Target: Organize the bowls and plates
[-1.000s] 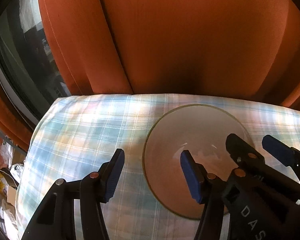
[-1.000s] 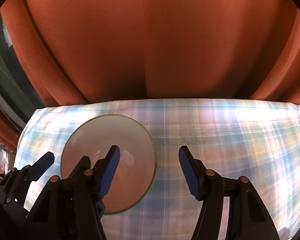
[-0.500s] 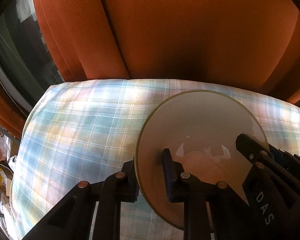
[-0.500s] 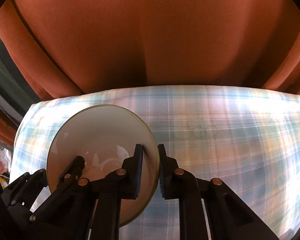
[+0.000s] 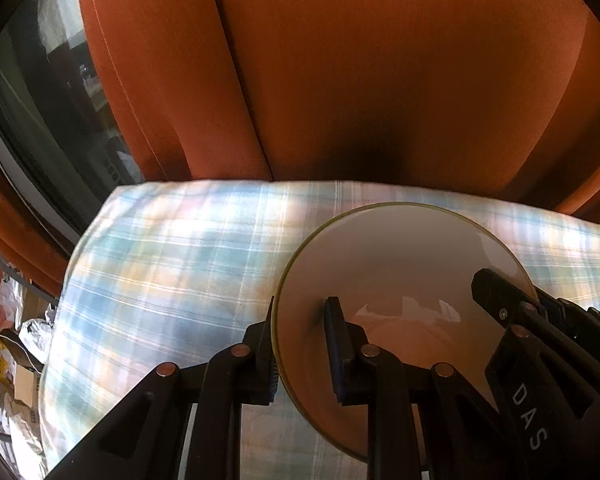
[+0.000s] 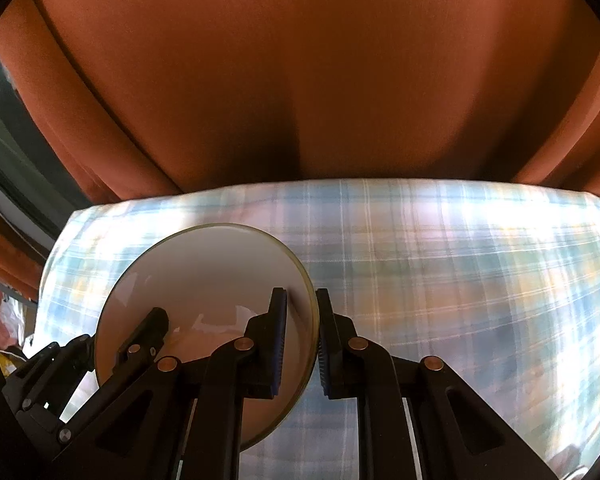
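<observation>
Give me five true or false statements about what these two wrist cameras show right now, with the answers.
1. Both tongs grip the same shallow cream dish with a gold-green rim. True: the left tongs clamp its left rim, the right tongs its right rim.
2. The cloth under the dish is plain white. False: it is a pastel blue checked cloth.
3. An orange-brown curtain hangs behind the cloth. True.
4. The dish holds food. False: it looks empty, showing only glare.
5. The right tongs are wide open. False: they are shut on the rim.
</observation>
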The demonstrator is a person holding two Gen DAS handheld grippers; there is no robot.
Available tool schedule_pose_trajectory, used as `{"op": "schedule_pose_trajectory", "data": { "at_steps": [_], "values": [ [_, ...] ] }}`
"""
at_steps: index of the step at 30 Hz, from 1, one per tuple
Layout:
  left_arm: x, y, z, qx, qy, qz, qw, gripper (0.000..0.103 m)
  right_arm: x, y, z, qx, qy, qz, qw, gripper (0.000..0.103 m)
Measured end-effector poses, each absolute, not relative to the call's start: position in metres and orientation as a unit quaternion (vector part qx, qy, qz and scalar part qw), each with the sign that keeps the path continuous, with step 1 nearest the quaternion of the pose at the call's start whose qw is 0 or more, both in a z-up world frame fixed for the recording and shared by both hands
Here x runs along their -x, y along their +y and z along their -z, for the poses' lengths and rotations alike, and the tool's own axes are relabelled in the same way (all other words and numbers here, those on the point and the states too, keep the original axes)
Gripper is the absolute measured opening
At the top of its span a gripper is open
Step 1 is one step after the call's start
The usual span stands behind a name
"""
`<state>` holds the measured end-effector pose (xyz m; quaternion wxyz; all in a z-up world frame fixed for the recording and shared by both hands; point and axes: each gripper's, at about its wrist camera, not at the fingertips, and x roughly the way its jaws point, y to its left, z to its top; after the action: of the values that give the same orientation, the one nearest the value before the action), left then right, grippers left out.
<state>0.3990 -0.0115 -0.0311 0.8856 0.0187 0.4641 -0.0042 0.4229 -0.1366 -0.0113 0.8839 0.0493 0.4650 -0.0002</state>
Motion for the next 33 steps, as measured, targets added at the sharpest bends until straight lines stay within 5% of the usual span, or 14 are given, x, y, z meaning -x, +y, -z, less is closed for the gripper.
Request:
{"op": "schedule_pose_trajectory", "data": {
  "at_steps": [16, 33],
  "values": [
    [-0.336, 0.006, -0.047, -0.007, 0.422, 0.01, 0.907, 0.018, -0.366, -0.109, -0.07, -0.053, 0.42, 0.002, 0.906, 0.017],
    [-0.258, 0.006, -0.075, -0.019, 0.393, 0.072, 0.917, 0.018, -0.265, -0.107, -0.107, -0.067, 0.386, 0.055, 0.918, 0.017]
  ]
}}
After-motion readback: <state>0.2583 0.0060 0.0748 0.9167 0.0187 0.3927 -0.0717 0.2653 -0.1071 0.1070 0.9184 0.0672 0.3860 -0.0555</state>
